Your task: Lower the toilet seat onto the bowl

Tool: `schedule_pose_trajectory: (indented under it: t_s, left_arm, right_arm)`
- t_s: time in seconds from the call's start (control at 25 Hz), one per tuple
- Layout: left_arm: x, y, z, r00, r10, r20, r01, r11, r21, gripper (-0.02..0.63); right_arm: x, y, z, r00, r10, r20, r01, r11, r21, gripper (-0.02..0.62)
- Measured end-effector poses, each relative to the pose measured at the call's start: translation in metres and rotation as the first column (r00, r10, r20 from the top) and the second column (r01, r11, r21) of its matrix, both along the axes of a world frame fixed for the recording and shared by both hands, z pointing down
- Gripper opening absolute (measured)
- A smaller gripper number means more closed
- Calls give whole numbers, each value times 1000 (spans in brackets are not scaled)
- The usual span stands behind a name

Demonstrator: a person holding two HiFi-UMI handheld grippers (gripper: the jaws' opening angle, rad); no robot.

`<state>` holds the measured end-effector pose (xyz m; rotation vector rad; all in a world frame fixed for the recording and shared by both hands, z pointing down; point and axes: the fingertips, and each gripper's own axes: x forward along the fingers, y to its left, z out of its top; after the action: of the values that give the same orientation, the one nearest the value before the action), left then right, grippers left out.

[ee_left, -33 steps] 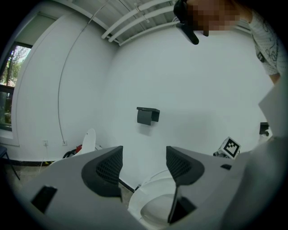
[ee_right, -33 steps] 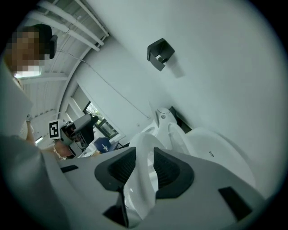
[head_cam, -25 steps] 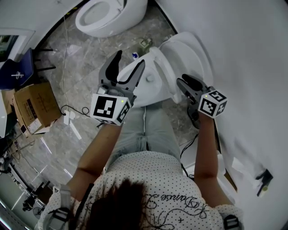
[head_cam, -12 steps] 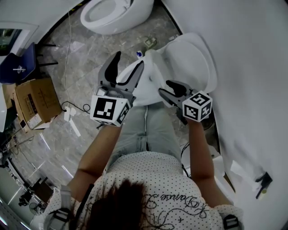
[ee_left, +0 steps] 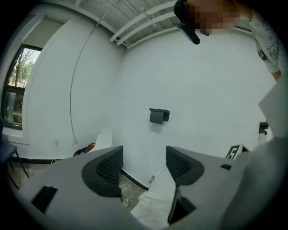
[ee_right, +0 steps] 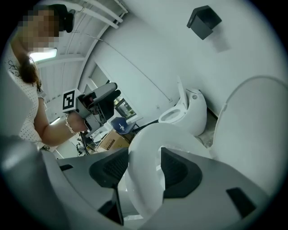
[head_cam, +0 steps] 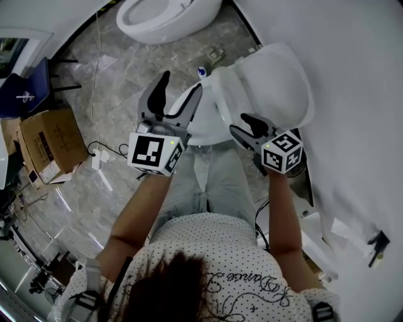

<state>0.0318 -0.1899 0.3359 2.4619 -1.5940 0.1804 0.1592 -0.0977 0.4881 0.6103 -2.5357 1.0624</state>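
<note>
Overhead, in the head view, the left tongs (head_cam: 181, 85) hung wide and empty by the toilet bowl (head_cam: 203, 118); the right tongs (head_cam: 242, 124) sat at the toilet seat (head_cam: 225, 97), which stood tilted up off the bowl, with the lid (head_cam: 277, 78) raised behind it near the white wall (head_cam: 359, 94); a second toilet (head_cam: 164, 16) and a cardboard box (head_cam: 47, 144) stood on the marble floor (head_cam: 119, 94). In the left gripper view, its pads stood well apart with nothing between them, facing a wall that carried a black fixture (ee_left: 158, 115). In the right gripper view, the seat's rim stood between the opening pads; the lid rose at the right, and the left tongs showed farther off at the left.
</note>
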Motion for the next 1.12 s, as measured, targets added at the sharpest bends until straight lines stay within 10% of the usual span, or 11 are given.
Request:
schedule_pose_trajectory:
  t_s: [0.64, 1.12]
  left_arm:
    - [-118, 48, 23, 977, 214, -1, -214, 976, -40, 270]
    - [-150, 85, 50, 984, 176, 9, -175, 982, -78, 226]
  right_arm:
    - [-99, 49, 37, 959, 261, -113, -260, 965, 27, 238]
    - [-132, 68, 65, 951, 286, -114, -283, 958, 48, 227]
